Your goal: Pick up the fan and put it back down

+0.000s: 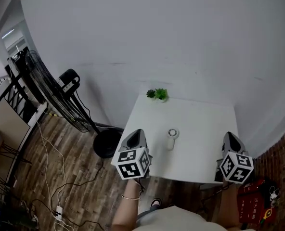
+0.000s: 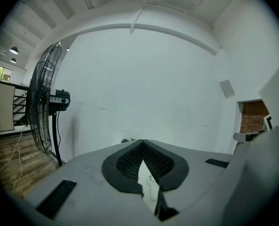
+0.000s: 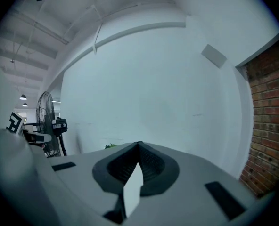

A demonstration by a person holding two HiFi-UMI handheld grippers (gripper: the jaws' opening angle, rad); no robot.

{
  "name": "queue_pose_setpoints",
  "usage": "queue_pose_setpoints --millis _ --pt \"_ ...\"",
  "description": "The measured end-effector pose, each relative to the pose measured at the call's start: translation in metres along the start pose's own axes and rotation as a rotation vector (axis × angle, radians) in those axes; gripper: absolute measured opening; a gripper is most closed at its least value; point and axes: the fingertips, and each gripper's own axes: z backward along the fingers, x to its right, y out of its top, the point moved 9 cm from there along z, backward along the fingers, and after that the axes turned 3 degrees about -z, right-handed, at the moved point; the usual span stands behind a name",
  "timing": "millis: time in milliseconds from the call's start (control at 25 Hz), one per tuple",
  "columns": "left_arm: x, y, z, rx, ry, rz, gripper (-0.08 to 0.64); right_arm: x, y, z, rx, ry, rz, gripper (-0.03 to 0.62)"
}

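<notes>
Small white handheld fan (image 1: 172, 137) lies flat mid white square worktop (image 1: 200, 114), clear of both grippers. Left gripper (image 1: 136, 134) & right gripper (image 1: 229, 135): fingers pressed tog., nothing betw. Risk: a nudge w/ closed tips could skid the light fan on the slick top.

The left gripper (image 2: 142, 141) sits low in the middle, its two dark jaws shut tip to tip with nothing held. Through the thin gap behind the tips you can see the white table (image 2: 143, 168) and a small fan (image 2: 151, 182) on it. A little green plant (image 2: 127, 140) peeks just past the tips. A big fan (image 2: 43, 102) stands at 9 o'clock. Red bricks (image 2: 252, 114) show at 3 o'clock.
</notes>
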Motion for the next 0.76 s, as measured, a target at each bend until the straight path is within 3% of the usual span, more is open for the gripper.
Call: queue_pose_setpoints --millis 280,760 --pt "0.0011 -0.0002 -0.0020 -0.011 -0.008 -0.030 0.011 0.0023 -0.0086 0.0015 -0.010 -0.024 -0.037 0.000" --pt "-0.0035 -0.0004 -0.0042 -0.004 -0.007 -0.033 0.012 0.0030 -0.0080 -0.0011 -0.025 -0.047 -0.021 0.000"
